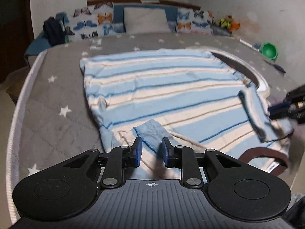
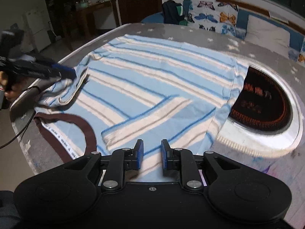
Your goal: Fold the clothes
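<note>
A blue and white striped T-shirt with a brown collar lies flat on the grey star-print bed. My left gripper is open, its pads either side of the left sleeve, which is folded onto the body. My right gripper is open over the right sleeve, also folded inward. The shirt and its collar show in the right wrist view, with the left gripper at that sleeve. The right gripper shows at the left view's right edge.
A round white-rimmed dark panel lies under the shirt's hem side. Butterfly pillows, a grey pillow and a dark backpack line the headboard. A green bowl and pens lie by the wall. The bed edge is near.
</note>
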`<act>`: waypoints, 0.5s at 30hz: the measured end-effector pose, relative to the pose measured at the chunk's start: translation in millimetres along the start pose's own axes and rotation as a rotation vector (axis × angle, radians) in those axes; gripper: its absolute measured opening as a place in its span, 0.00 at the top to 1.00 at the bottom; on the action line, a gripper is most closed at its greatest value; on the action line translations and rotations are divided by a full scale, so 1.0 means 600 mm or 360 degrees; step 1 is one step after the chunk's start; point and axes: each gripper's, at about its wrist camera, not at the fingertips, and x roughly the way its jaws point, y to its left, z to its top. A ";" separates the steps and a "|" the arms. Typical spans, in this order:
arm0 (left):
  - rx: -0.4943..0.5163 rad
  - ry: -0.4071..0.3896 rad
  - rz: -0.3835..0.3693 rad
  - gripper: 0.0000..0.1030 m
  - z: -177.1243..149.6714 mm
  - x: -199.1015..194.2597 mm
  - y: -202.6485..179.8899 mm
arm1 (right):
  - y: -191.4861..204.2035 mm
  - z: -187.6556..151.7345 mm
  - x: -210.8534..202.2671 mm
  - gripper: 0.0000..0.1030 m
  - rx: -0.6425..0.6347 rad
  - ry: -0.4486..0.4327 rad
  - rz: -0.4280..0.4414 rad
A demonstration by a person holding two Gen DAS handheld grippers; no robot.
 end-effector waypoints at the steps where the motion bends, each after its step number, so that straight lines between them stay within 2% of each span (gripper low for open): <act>1: 0.0022 -0.0002 0.0007 0.76 -0.001 0.002 -0.002 | -0.005 0.005 0.007 0.79 -0.0005 -0.0002 -0.0017; 5: 0.0095 0.0002 0.0043 0.75 0.003 0.004 -0.014 | -0.027 0.023 0.040 0.79 -0.0031 -0.0004 -0.0091; 8: 0.0199 -0.0009 0.0062 0.74 0.002 -0.014 -0.028 | -0.045 0.026 0.052 0.79 0.0010 0.0018 -0.0080; 11: 0.0343 -0.0037 -0.0030 0.67 -0.009 -0.054 -0.048 | -0.039 0.022 0.023 0.77 -0.0075 0.0033 -0.0061; 15: 0.0519 0.0005 -0.0136 0.67 -0.041 -0.091 -0.078 | 0.001 -0.014 -0.044 0.64 -0.0327 0.0132 0.0121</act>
